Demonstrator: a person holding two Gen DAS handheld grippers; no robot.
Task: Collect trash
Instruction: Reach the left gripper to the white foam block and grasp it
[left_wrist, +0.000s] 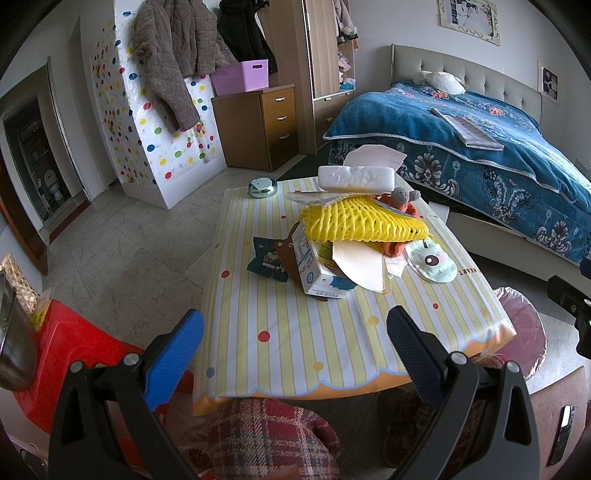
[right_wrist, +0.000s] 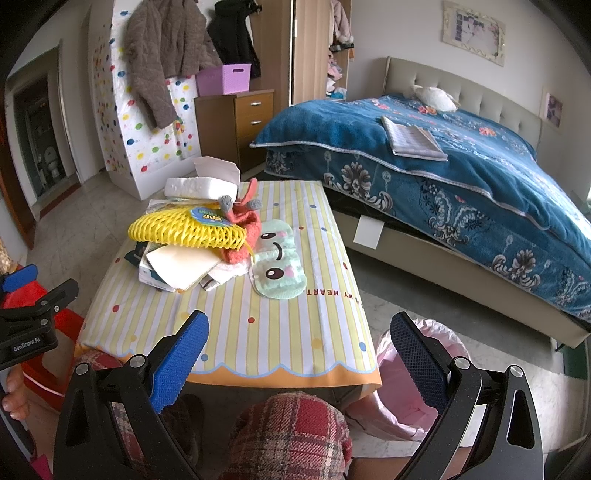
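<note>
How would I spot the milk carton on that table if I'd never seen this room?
Find the low striped table by the blue bed. In the pile at its middle, under the yellow foam net, a small white-and-blue milk carton lies tipped over. It is the only printed box, next to a dark snack wrapper.

Both wrist views look down and forward over the bench's (left_wrist: 295, 332) near edge toward the bed (right_wrist: 461, 166) (left view from farther left), sharing the heaped litter mid-bench.
</note>
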